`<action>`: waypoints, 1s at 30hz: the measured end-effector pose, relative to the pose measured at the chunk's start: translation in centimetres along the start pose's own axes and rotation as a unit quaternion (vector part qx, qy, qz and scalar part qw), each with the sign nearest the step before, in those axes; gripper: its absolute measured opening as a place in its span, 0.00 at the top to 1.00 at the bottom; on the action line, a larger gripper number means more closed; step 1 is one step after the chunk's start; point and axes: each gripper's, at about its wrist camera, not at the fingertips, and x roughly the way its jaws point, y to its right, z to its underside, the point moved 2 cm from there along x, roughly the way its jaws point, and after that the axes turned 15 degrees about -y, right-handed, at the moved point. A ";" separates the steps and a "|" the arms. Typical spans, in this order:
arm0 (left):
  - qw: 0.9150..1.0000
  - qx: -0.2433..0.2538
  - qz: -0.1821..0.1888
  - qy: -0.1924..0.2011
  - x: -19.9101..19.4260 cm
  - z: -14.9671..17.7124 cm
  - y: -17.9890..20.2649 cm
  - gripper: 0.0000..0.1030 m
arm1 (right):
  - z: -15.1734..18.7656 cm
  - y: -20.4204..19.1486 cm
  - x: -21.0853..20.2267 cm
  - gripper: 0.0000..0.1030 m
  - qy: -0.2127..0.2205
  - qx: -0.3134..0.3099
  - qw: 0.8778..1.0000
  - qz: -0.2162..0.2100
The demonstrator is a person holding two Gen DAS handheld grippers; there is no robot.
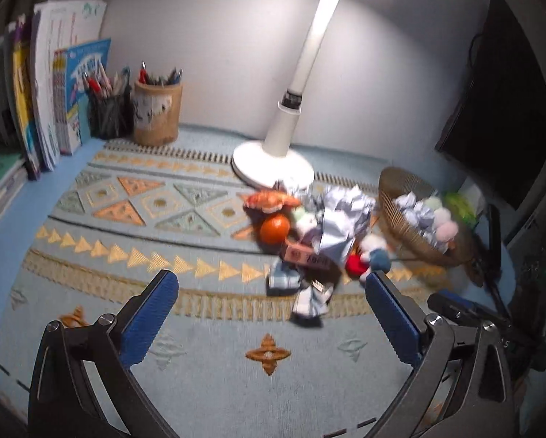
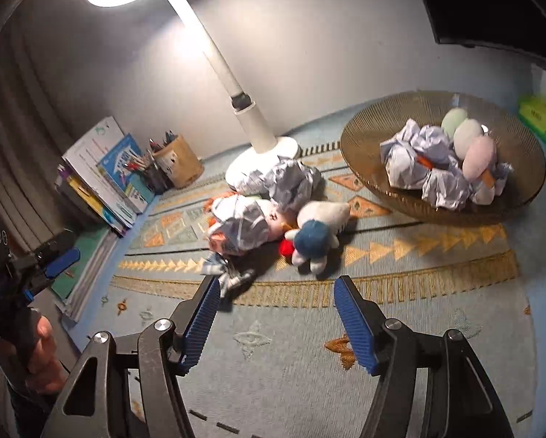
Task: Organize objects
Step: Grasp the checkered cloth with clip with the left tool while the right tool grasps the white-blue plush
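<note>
Nearest, both grippers, left [image 1: 271,284] and right [image 2: 276,292], gape empty over the mat [image 2: 273,365] just short of the pile [image 2: 273,211] by the lamp [image 2: 262,146]; its soft, light plush [image 2: 315,241] probably suits a body pinch, basket [image 2: 364,146] right.

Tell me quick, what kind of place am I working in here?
Most likely a home study desk against a wall: a lit desk lamp, upright books beside two pen holders, and a patterned cloth covering the surface.
</note>
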 end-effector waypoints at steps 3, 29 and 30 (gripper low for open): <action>0.999 0.011 0.003 -0.040 5.0 0.8 1.0 0.01 | 0.5 0.7 2.9 0.39 -0.016 -0.007 0.999 0.029; 0.975 0.186 0.007 -0.124 6.9 3.7 1.5 0.62 | -4.2 1.2 6.8 0.67 -0.084 0.003 0.995 0.046; 0.975 0.185 0.010 -0.123 6.5 4.0 1.4 0.52 | -3.4 0.8 6.0 0.67 -0.085 -0.011 0.995 0.055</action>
